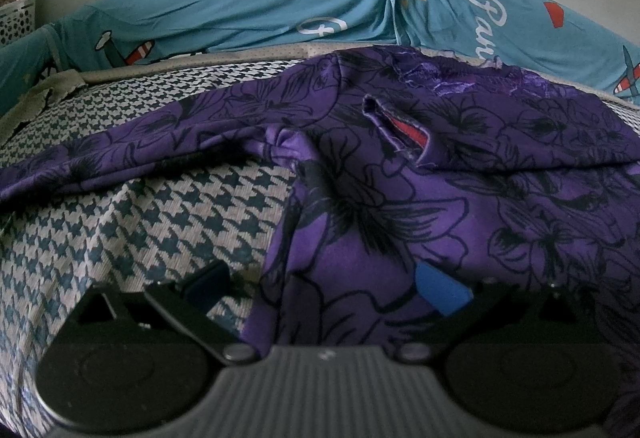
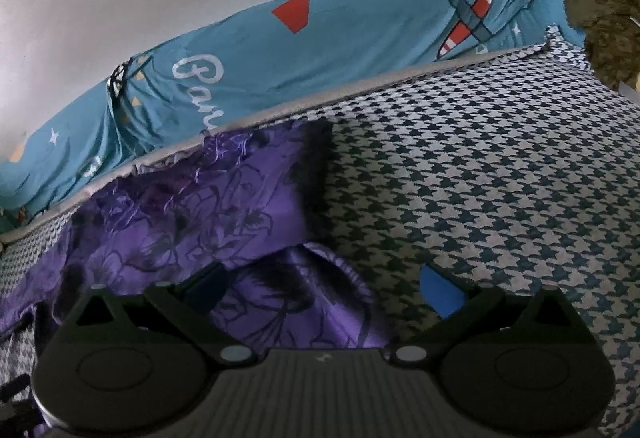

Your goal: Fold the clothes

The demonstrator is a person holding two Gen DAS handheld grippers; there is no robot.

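Observation:
A purple garment with black flower outlines point(image 1: 460, 166) lies crumpled on a houndstooth bed cover point(image 1: 172, 214). A slit in it shows red lining point(image 1: 408, 132). My left gripper point(image 1: 324, 286) is open, low over the garment's near left edge, its fingers apart with cloth between them. In the right wrist view the same garment point(image 2: 192, 206) lies to the left. My right gripper point(image 2: 324, 286) is open over the garment's near right corner, one fingertip over cloth, the other over the bed cover point(image 2: 500, 178).
A teal sheet with planes, stars and white lettering point(image 1: 280, 2) runs along the wall behind the bed point(image 2: 320, 42). A white perforated basket point(image 1: 18, 12) stands at the far left. A brown plush thing point(image 2: 604, 22) sits at the bed's far right corner.

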